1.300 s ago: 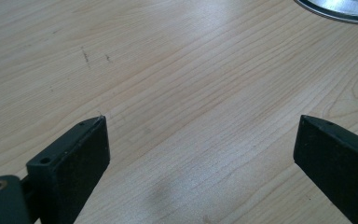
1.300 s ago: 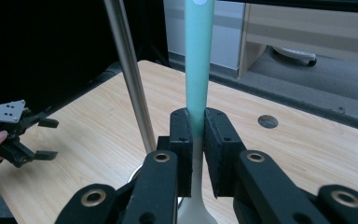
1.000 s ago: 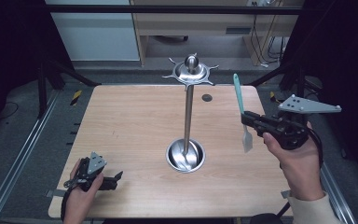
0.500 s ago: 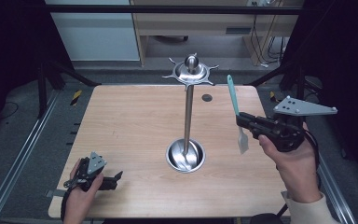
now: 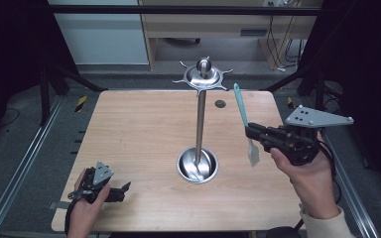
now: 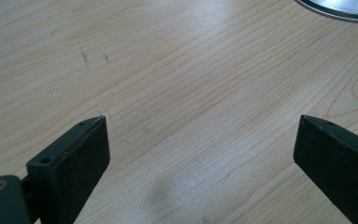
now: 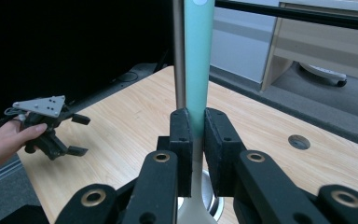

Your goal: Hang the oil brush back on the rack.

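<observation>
My right gripper (image 5: 252, 132) is shut on a spatula (image 5: 244, 123) with a teal handle and a pale blade, held upright above the table's right side. Seen from the right gripper view, the teal handle (image 7: 198, 60) rises between the pressed jaws of that gripper (image 7: 196, 140). A metal utensil stand (image 5: 201, 119) with a round base (image 5: 197, 165) and hooked top disc (image 5: 203, 75) stands mid-table, left of the spatula. My left gripper (image 5: 124, 191) rests open at the table's front left corner; in the left gripper view its jaws (image 6: 200, 149) stand wide apart over bare wood.
The wooden table (image 5: 139, 129) has a small round hole (image 5: 220, 103) near its far edge. Metal rails (image 5: 25, 163) run along the table's left side. A desk and cables stand behind the table.
My right gripper has carried the spatula a little to the left, toward the stand, and tilted it more upright. The left gripper has not moved.
</observation>
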Action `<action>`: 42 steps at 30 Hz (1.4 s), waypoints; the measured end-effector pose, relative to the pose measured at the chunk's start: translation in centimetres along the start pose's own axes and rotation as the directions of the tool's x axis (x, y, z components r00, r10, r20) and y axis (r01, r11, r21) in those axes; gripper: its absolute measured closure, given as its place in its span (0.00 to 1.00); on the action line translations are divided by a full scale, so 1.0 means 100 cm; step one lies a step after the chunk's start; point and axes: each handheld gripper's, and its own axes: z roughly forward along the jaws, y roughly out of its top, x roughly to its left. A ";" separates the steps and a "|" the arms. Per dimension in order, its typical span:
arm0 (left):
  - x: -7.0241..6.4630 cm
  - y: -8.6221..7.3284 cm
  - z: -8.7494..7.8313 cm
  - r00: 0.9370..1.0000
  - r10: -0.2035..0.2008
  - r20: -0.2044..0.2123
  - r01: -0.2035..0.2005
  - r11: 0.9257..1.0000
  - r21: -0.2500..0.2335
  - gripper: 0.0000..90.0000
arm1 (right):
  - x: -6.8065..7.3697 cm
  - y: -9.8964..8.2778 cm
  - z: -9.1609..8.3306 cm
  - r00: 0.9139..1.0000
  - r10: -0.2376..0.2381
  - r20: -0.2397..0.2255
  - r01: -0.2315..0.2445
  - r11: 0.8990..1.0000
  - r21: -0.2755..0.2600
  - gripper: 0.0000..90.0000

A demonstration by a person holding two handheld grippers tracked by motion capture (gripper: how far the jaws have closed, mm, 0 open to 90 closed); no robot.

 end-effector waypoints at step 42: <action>0.000 0.000 0.000 1.000 0.001 0.001 -0.001 1.000 0.000 0.04 | 0.012 -0.009 0.050 1.000 0.012 0.016 -0.011 0.999 -0.038 0.91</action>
